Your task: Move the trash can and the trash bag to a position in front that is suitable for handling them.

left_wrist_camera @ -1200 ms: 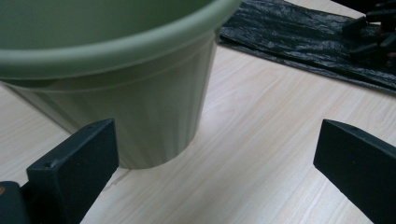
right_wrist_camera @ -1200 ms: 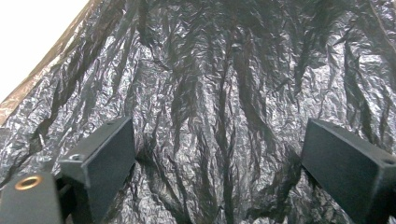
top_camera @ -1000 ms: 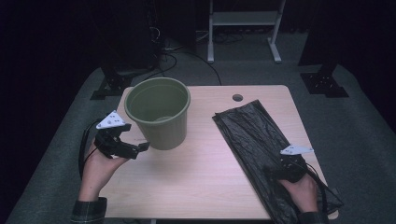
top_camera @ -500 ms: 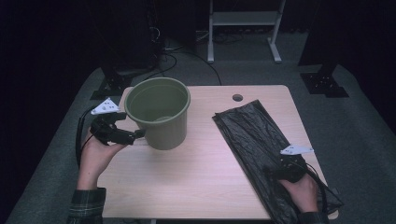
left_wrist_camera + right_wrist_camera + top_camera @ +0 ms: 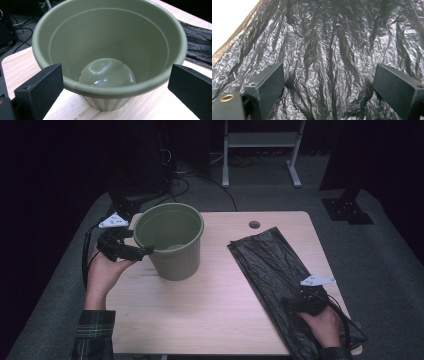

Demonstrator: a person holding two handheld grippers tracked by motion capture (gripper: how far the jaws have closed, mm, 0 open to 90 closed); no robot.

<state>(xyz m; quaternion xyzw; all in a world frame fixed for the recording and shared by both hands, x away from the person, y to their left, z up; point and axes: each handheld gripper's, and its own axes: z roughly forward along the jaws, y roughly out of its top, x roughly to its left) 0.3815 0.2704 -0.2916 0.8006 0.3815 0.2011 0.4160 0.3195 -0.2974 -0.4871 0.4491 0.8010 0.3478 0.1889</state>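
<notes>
Green bucket (image 5: 172, 242) upright on wooden table (image 5: 210, 315), far left part. Left gripper (image 5: 142, 252) at bucket's left rim, jaws spread wide, one either side of near rim, gripping nothing. Black plastic bag (image 5: 275, 270) flat along right side. Right gripper (image 5: 295, 302) over bag's near end, jaws wide apart, nothing clamped.

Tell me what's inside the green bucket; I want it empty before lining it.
The green bucket holds nothing: its bare, glossy bottom shows in the left tool view. Its near inner wall is hidden behind the rim.
</notes>
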